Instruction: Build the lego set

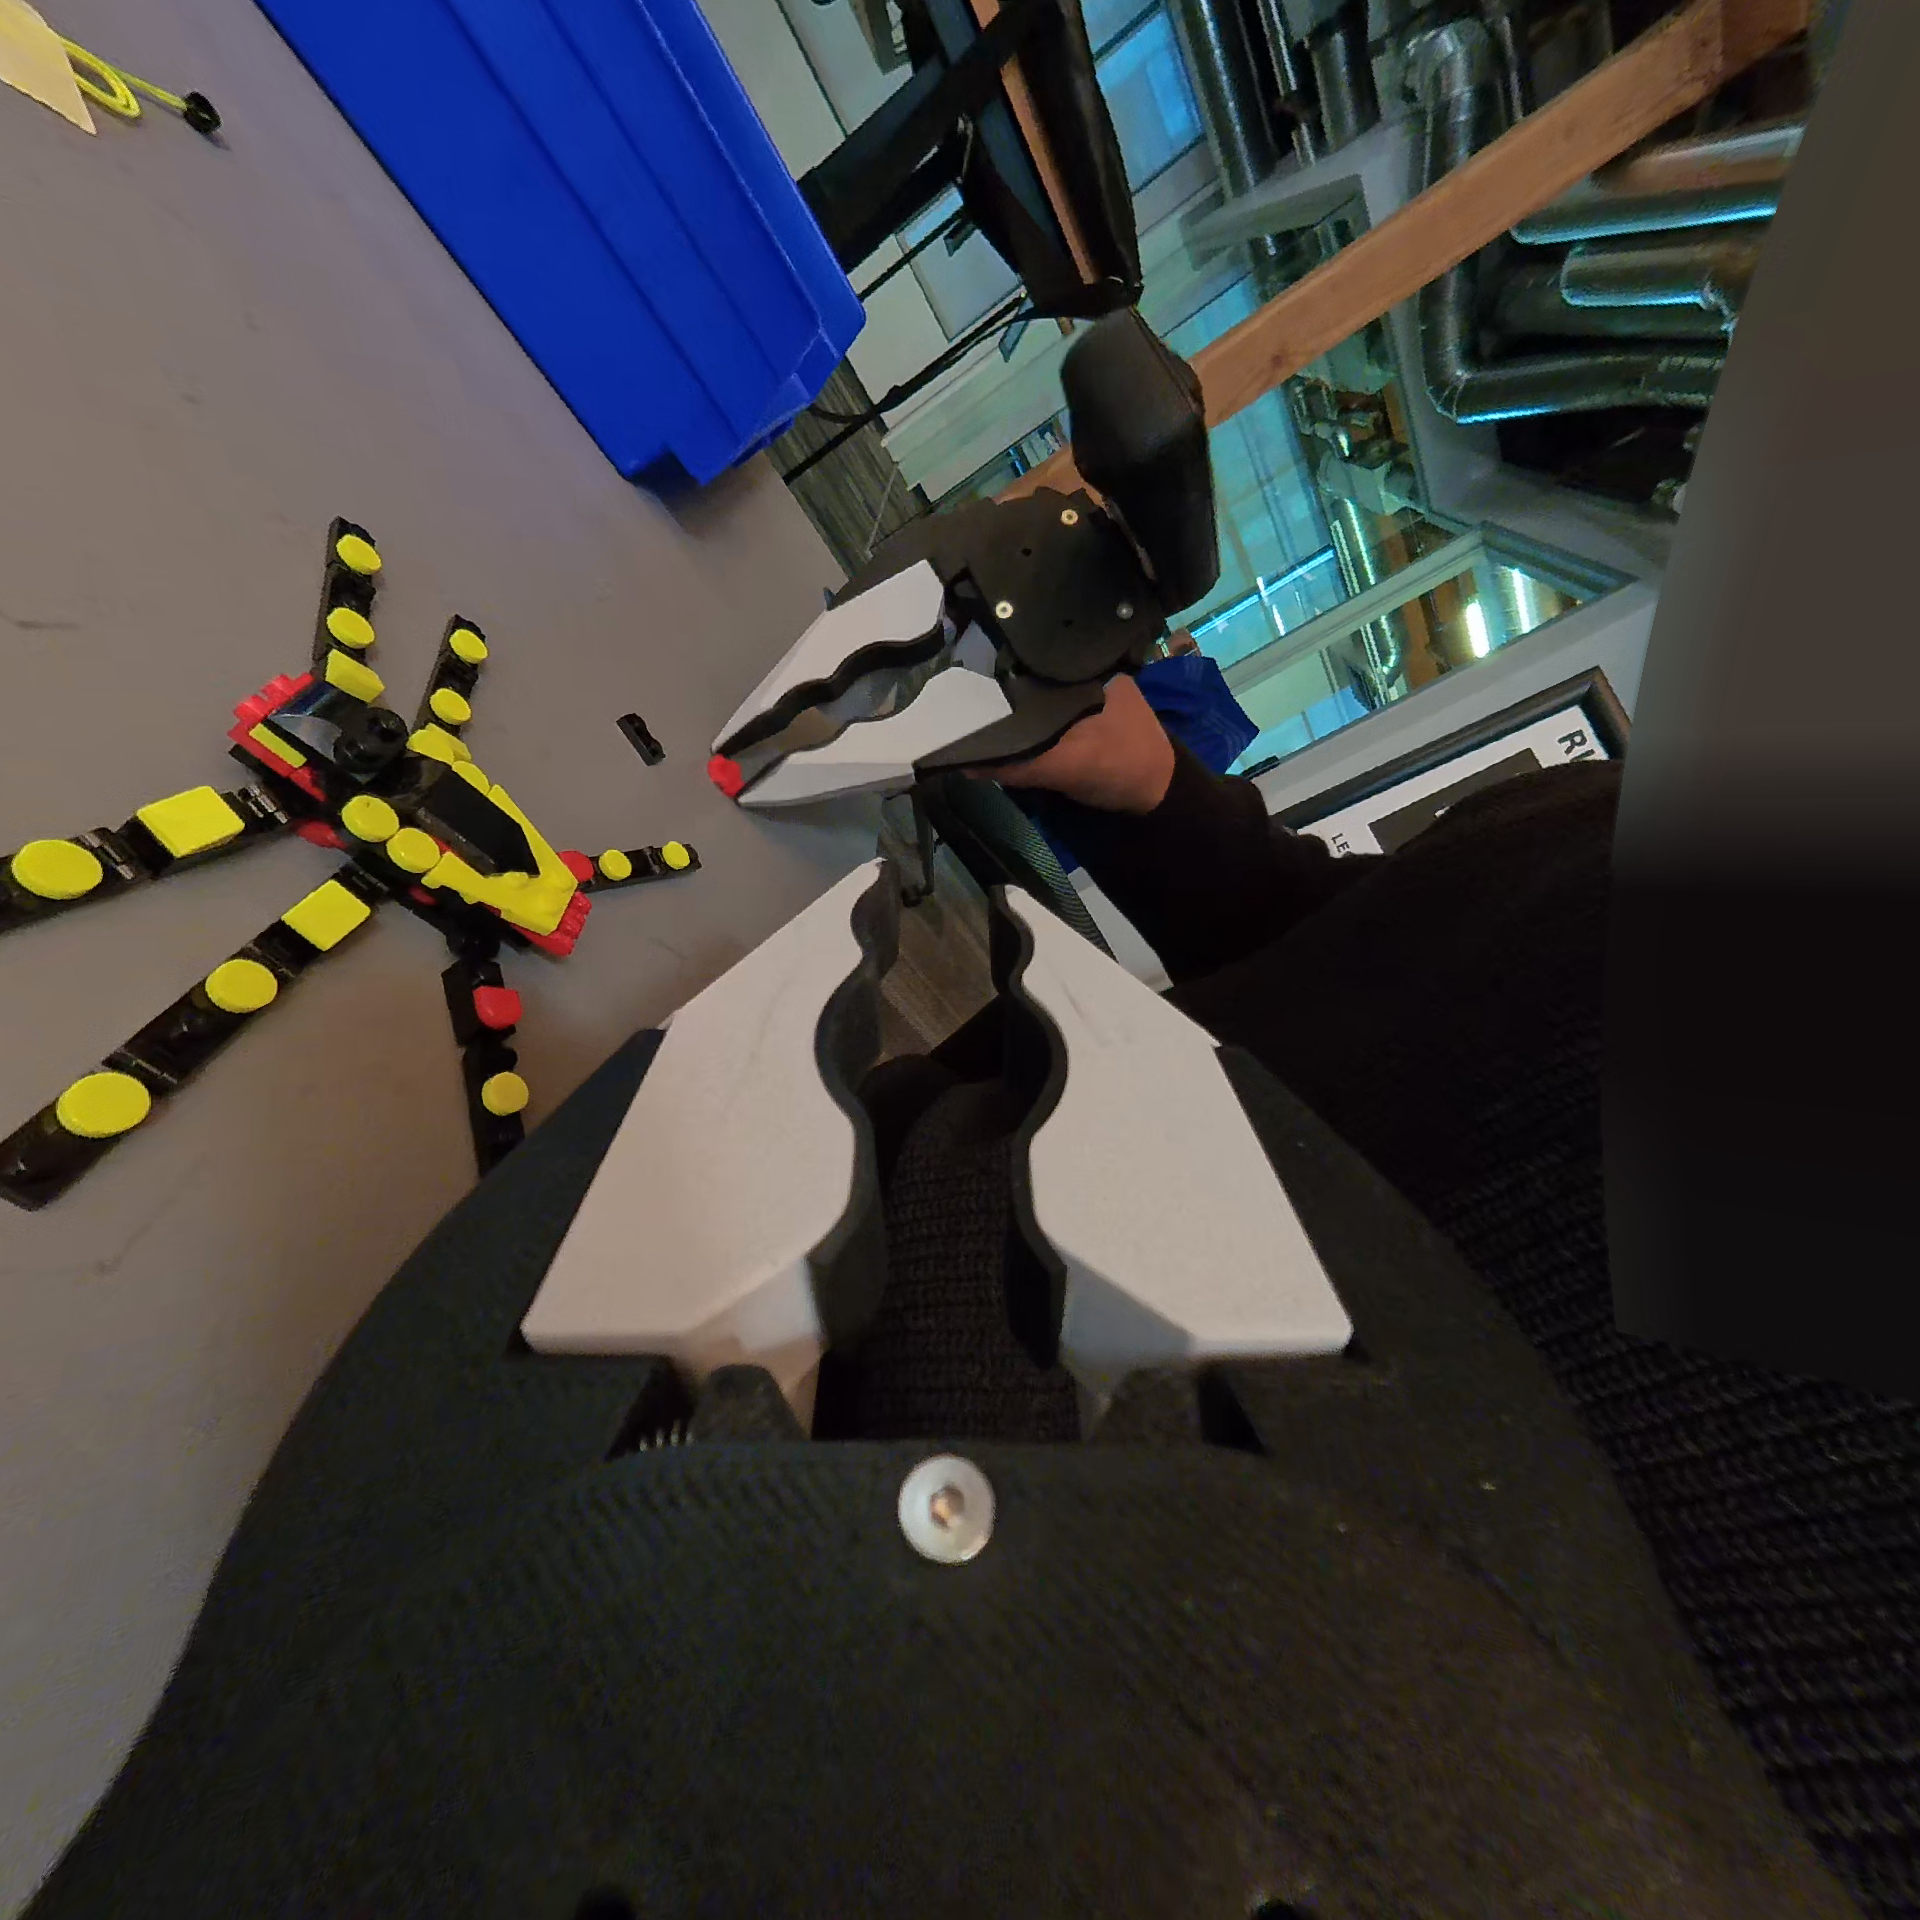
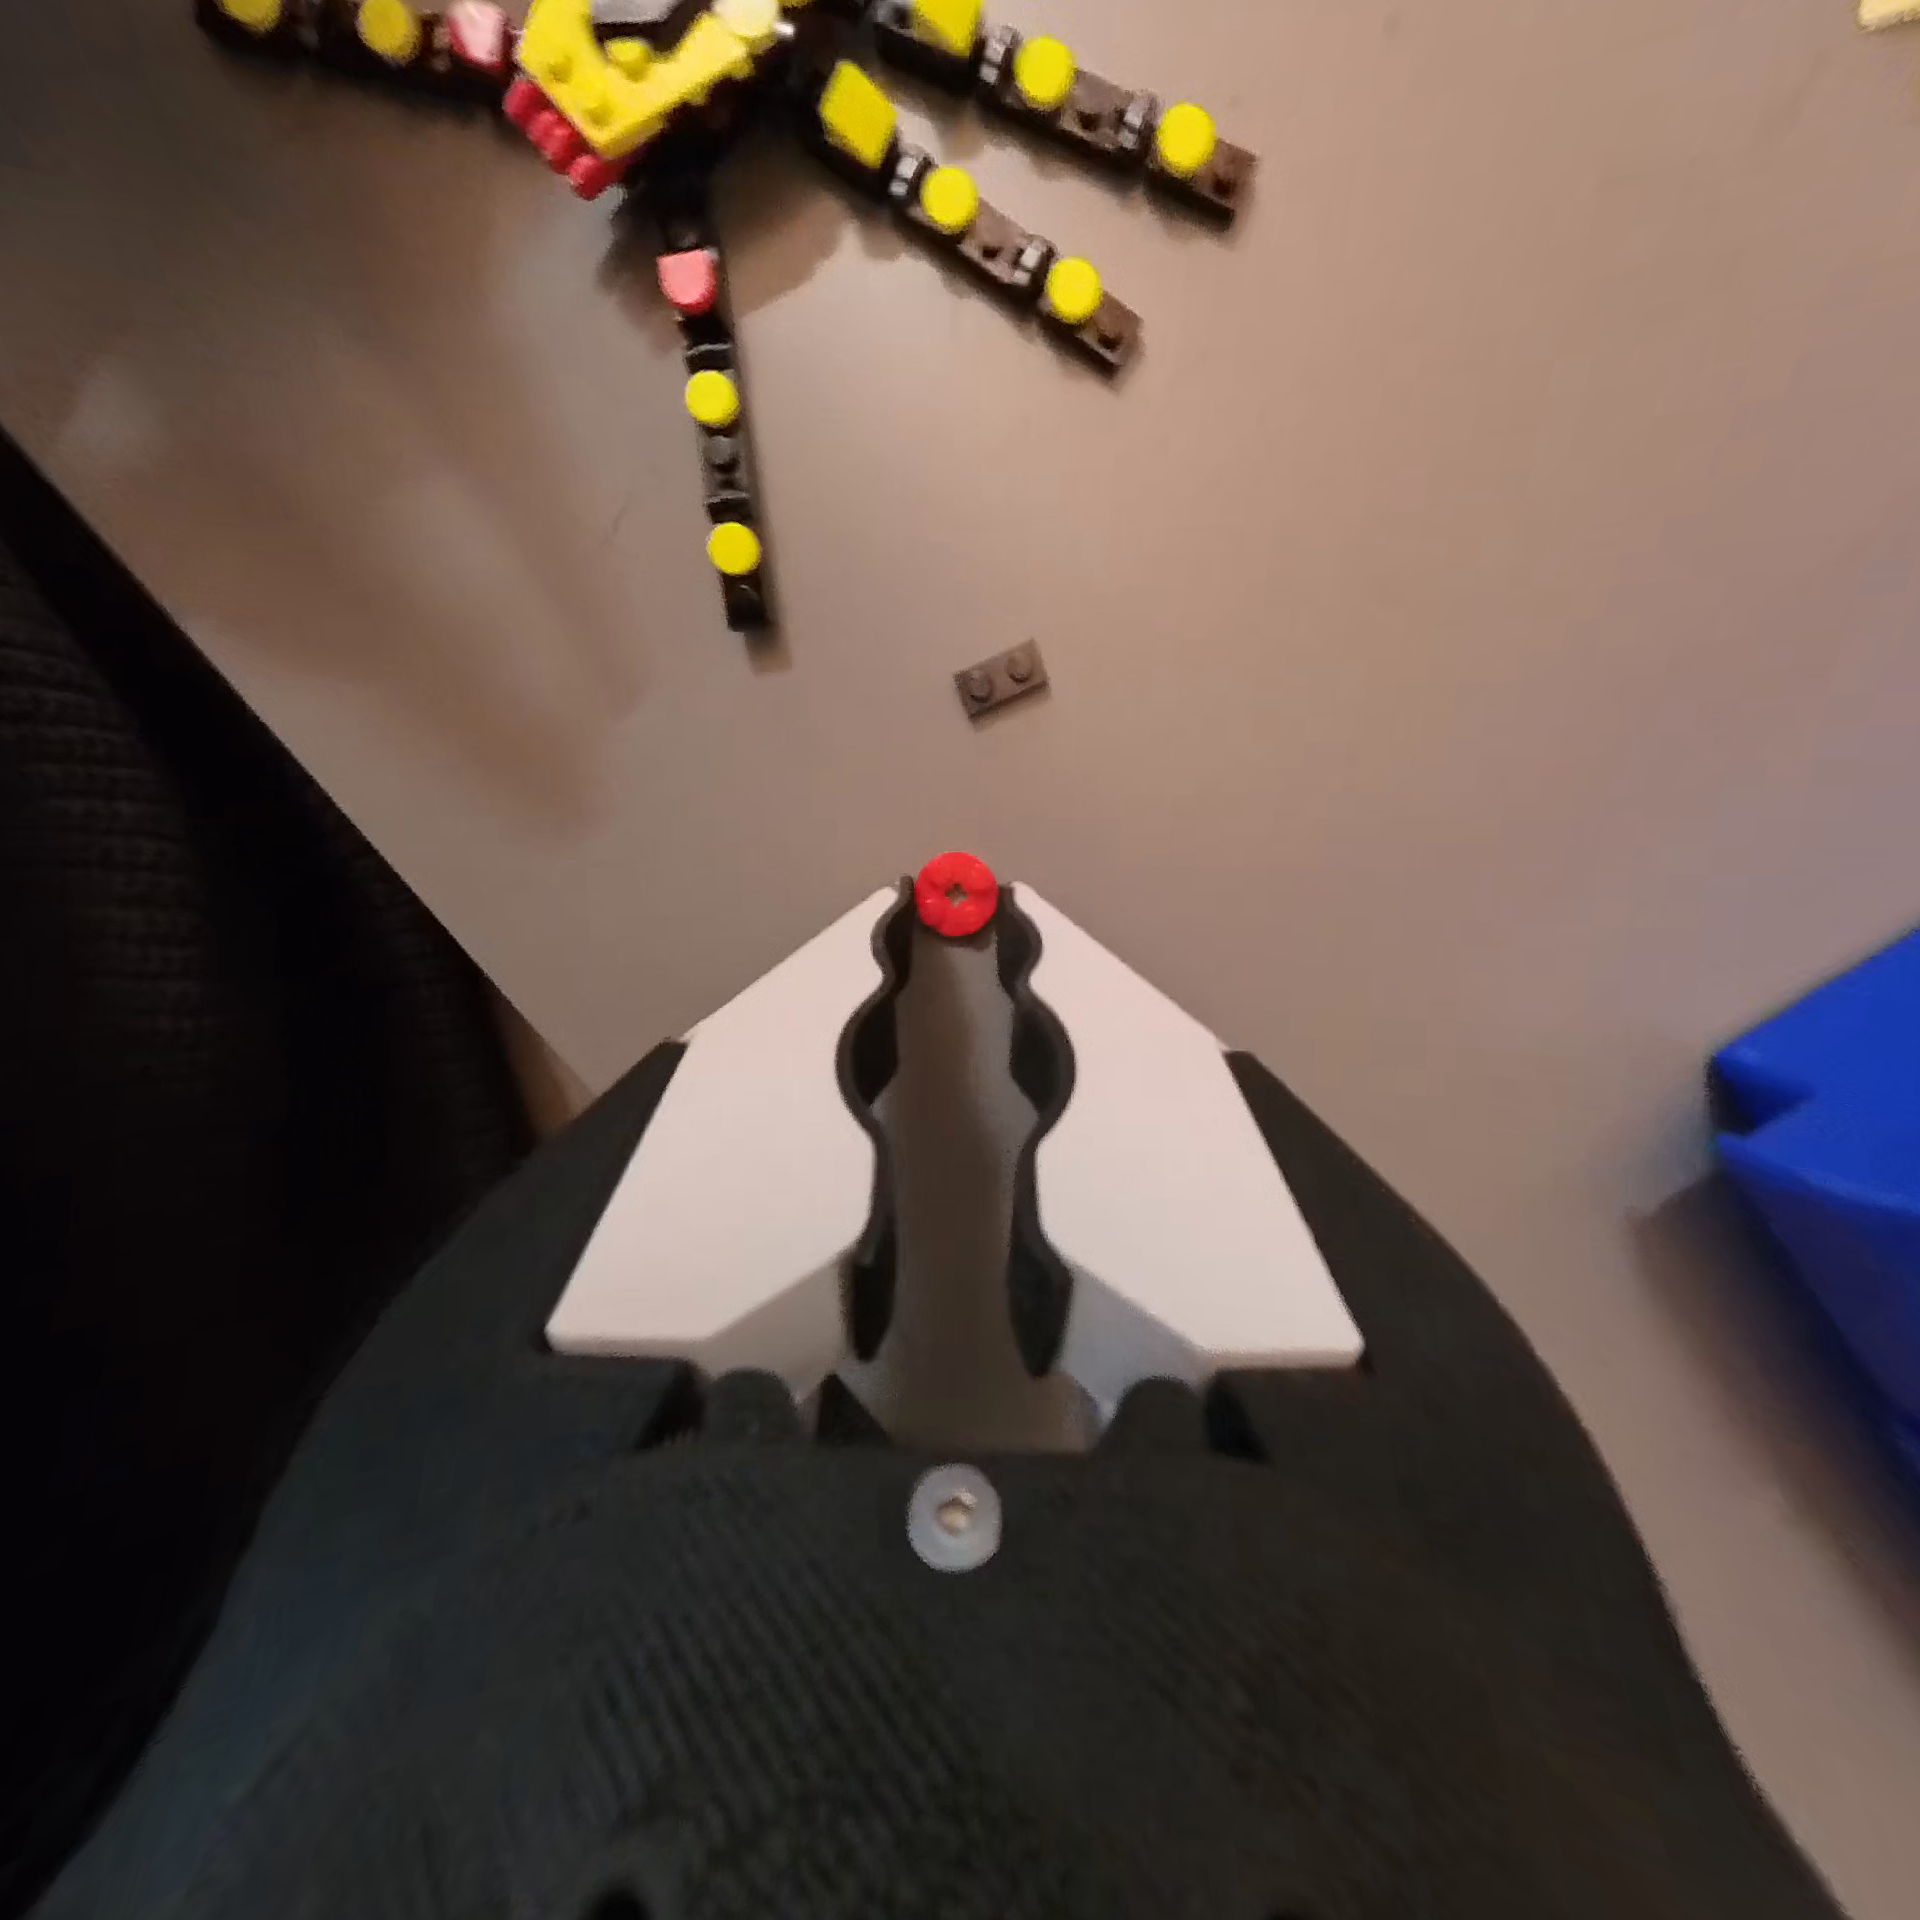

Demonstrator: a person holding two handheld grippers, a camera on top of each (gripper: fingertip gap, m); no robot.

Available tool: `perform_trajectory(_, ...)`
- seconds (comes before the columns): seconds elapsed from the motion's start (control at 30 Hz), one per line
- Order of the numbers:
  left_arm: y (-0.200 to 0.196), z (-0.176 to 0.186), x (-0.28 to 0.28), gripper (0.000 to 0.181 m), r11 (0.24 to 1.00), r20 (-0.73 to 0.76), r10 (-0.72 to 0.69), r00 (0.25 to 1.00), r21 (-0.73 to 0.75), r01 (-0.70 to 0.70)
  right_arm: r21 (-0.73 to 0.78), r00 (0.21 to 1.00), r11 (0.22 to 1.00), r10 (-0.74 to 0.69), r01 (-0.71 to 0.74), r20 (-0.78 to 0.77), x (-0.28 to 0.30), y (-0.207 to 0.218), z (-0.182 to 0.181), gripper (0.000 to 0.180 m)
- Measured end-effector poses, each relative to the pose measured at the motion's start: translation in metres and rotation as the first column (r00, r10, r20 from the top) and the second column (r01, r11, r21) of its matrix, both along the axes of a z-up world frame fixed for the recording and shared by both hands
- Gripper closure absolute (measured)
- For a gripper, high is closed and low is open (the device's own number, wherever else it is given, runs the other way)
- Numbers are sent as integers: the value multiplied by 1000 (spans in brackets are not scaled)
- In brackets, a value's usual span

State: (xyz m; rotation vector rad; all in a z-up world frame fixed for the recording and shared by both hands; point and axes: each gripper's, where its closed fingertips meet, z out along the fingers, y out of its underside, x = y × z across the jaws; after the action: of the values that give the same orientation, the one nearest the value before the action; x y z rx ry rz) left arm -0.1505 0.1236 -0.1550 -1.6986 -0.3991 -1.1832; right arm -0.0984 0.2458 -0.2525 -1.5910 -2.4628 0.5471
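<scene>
The build looks well advanced: on the grey desk (image 1: pixel 208 364) lies a spider-like lego model (image 1: pixel 416 821) with a black, yellow and red body and several black jointed legs spread flat, most of them capped with yellow round and square tiles. It sits toward the middle of the desk, some way in from the near edge where the person sits and well apart from the blue bin (image 1: pixel 582 208) toward the far side. The leg (image 2: pixel 717 436) pointing toward the near edge carries a red piece and two yellow rounds, and at least two of its studs look bare, so my guess is that some caps are still to go on. A small loose black plate (image 2: pixel 1001 677) with two studs lies alone on the desk between that leg's tip and the right claw (image 2: pixel 956 904), not yet joined to anything. The right claw is closed down on a small red round piece (image 2: pixel 956 894), pinched at the very tips and held above the desk near its near edge. The left claw (image 1: pixel 940 894) stands partly open with nothing between its fingers, hanging off the desk's near edge over the person's dark clothing. What seems left is seating the red round piece, placing the loose plate, and filling any bare studs.
</scene>
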Motion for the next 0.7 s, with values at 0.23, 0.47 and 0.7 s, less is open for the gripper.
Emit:
perform_trajectory(0.23, 0, -1, -1, 166, 1000, 1, 2, 1000, -2, -2, 180, 934, 940, 318, -289, -162, -8, -7, 5, 163)
perform_trajectory(0.47, 1, -2, -2, 166, 1000, 15, 6, 1000, -7, -6, 103, 966, 976, 204, -190, -157, -6, -3, 10, 158)
perform_trajectory(0.7, 2, -4, -4, 166, 1000, 41, 5, 999, -11, -5, -88, 995, 996, -29, 20, -98, -12, -11, 8, 163)
